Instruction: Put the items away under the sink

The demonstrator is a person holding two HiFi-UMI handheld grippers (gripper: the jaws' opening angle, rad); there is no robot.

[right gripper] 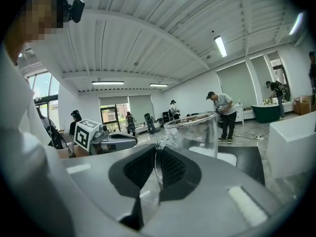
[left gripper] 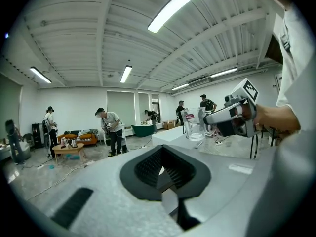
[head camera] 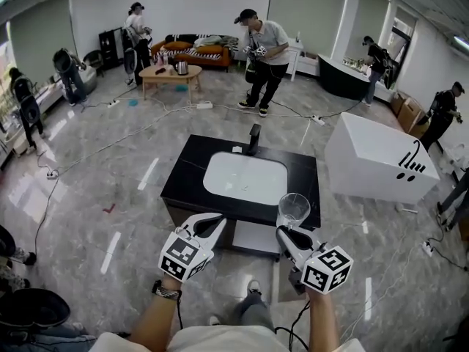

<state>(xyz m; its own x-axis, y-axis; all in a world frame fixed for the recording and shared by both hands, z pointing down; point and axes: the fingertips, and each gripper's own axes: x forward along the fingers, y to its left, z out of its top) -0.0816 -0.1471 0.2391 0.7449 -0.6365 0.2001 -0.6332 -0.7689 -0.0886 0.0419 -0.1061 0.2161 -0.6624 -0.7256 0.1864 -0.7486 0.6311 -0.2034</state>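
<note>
A black sink counter (head camera: 189, 176) with a white basin (head camera: 245, 178) and a dark faucet (head camera: 254, 138) stands in front of me. A white panel (head camera: 256, 237) shows below its front edge. My right gripper (head camera: 284, 231) is shut on the handle of a clear glass mug (head camera: 294, 208), held upright over the counter's front right corner. In the right gripper view the mug (right gripper: 195, 132) rises just past the right gripper (right gripper: 157, 169). My left gripper (head camera: 215, 221) hovers at the counter's front edge. It is shut and holds nothing (left gripper: 163, 169). From it the mug (left gripper: 193, 123) shows at the right.
A white block-shaped unit (head camera: 377, 156) stands right of the sink. Cables and power strips (head camera: 204, 105) lie across the grey floor. Several people stand farther off, one (head camera: 262, 53) straight behind the sink. A low wooden table (head camera: 170, 74) and a sofa (head camera: 192, 52) are at the back.
</note>
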